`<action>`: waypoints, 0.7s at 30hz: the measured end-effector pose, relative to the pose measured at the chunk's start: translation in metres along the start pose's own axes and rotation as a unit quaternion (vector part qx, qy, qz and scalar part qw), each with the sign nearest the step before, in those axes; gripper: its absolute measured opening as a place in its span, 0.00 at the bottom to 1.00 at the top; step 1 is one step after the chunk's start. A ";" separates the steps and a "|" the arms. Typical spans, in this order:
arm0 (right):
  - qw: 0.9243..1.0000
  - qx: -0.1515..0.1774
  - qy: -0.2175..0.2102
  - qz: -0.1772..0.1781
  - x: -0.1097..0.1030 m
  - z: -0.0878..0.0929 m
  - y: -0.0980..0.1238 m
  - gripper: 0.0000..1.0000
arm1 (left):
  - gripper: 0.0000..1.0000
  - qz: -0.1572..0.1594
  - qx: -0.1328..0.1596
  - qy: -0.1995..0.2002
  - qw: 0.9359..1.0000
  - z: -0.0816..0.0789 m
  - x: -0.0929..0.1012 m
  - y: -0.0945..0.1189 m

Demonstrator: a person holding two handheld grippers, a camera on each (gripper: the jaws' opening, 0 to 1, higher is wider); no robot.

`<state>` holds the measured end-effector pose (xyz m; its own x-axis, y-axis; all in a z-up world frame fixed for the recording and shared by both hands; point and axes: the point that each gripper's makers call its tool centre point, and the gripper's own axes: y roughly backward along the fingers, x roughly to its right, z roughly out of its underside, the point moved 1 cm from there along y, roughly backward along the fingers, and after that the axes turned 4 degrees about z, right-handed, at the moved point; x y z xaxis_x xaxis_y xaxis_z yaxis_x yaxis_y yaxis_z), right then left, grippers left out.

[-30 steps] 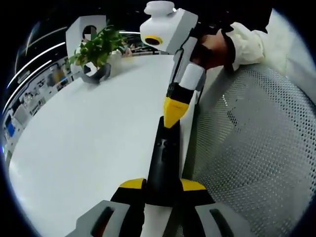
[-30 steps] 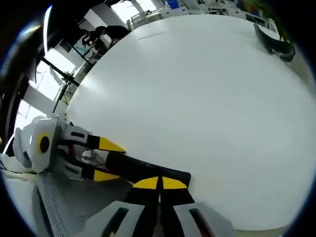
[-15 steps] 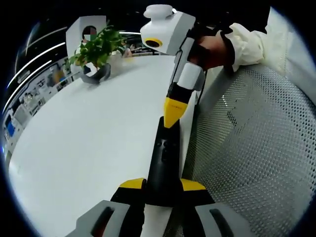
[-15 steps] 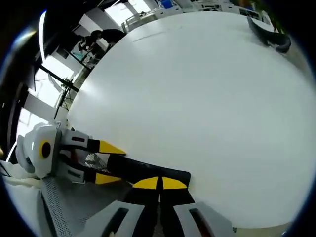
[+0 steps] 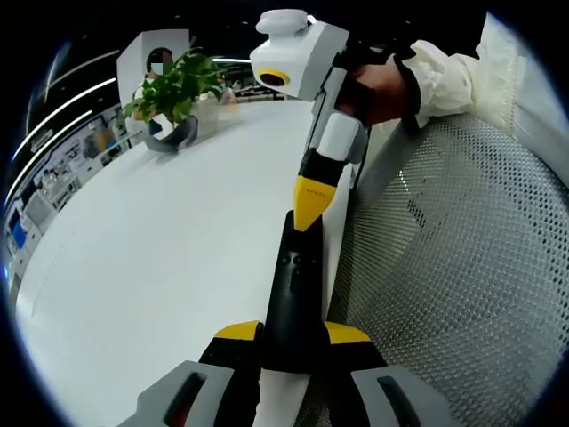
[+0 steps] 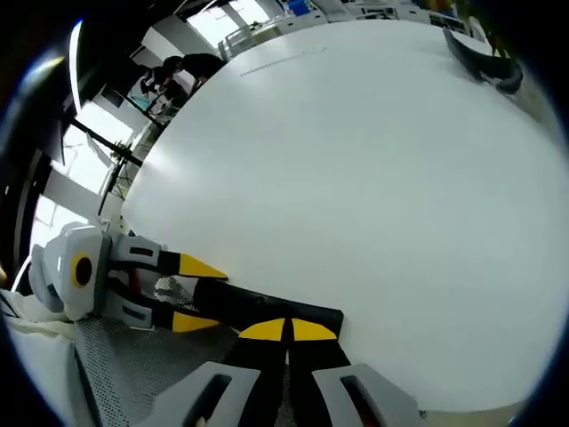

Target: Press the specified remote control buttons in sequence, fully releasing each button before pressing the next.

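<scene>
A slim black remote control (image 5: 293, 276) juts out over the edge of the white table (image 5: 151, 258), and my left gripper (image 5: 293, 332) is shut on its near end, a yellow tip on each side. From above, my right gripper (image 5: 307, 209) points down, its yellow tips shut together at the remote's far end. Whether it bears on a button I cannot tell. In the right gripper view, my right gripper (image 6: 286, 329) stands shut over the remote control (image 6: 249, 304), while the left gripper (image 6: 197, 292) clamps it from the left.
A potted plant (image 5: 173, 84) in a dark bowl stands at the table's far side, its bowl (image 6: 484, 62) at the top right. A grey mesh chair (image 5: 453, 267) lies beside the table edge. A hand in a white sleeve (image 5: 444, 76) holds the right gripper.
Almost nothing: both views have shifted slightly. The right gripper's shut tips stay at the remote's far end, and the left gripper keeps its hold.
</scene>
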<state>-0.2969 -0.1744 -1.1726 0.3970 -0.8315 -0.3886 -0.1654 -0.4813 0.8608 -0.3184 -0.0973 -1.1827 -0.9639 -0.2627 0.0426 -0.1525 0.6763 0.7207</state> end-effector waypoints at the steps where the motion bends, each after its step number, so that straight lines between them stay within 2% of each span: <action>1: 1.000 0.000 0.004 0.001 0.000 0.000 0.000 0.00 | 0.25 0.000 -0.001 0.000 1.000 0.000 0.000 0.000; 5: 1.000 0.000 0.007 0.002 0.000 0.000 0.000 0.00 | 0.25 -0.001 -0.003 0.001 1.000 0.000 0.000 0.000; 11: 0.999 0.003 0.046 0.021 0.000 -0.001 0.000 0.00 | 0.24 0.001 -0.006 -0.003 1.000 0.000 0.002 -0.001; 13: 0.999 0.001 0.047 0.022 0.000 -0.001 0.000 0.00 | 0.24 0.001 -0.006 -0.004 1.000 0.000 0.002 -0.001; 18: 0.998 0.017 0.052 0.021 0.000 -0.006 0.002 0.00 | 0.24 0.008 -0.006 -0.009 1.000 -0.001 0.006 -0.002; 21: 0.998 0.025 0.049 0.007 -0.004 -0.009 0.003 0.00 | 0.24 0.011 -0.005 -0.013 1.000 -0.002 0.007 -0.003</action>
<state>-0.2909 -0.1700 -1.1657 0.4796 -0.8086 -0.3408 -0.2155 -0.4851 0.8475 -0.3244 -0.1026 -1.1832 -0.9723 -0.2301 0.0397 -0.1298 0.6740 0.7272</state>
